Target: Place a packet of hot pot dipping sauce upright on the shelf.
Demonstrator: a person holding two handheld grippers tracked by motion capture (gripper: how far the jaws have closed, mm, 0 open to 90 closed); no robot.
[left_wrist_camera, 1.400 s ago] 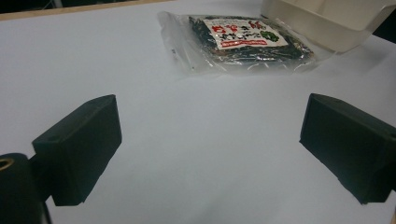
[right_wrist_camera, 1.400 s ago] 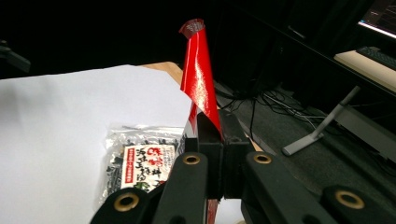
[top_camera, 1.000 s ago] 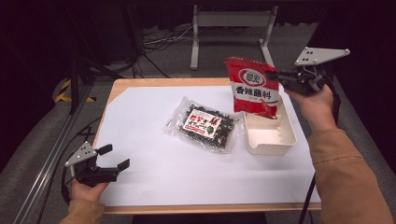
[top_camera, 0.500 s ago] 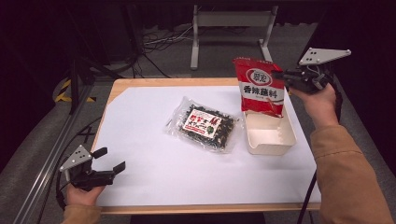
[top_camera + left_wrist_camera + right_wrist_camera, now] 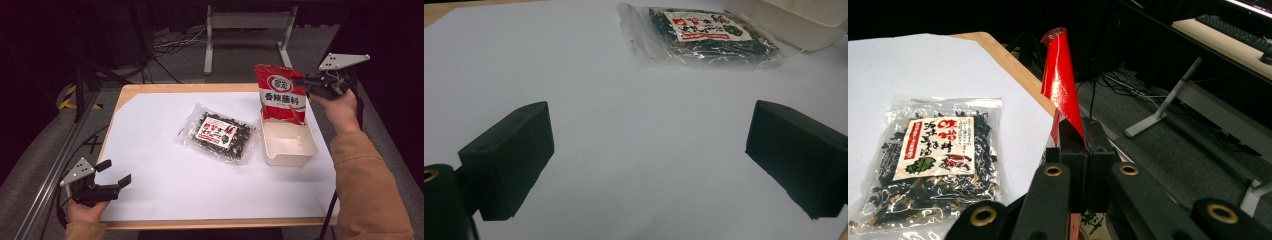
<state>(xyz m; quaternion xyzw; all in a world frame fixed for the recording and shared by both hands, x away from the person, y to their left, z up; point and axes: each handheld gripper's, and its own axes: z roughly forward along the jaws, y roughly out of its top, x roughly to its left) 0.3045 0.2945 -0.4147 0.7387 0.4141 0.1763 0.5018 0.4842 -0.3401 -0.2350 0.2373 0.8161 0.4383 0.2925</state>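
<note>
Holding the red packet (image 5: 281, 95) upright by its right edge over the far end of the white box (image 5: 290, 147), the right gripper (image 5: 306, 82), jaws clamped, should lower it straight in before letting go, while the left gripper (image 5: 114, 173) idles wide open, empty, near-left.
</note>
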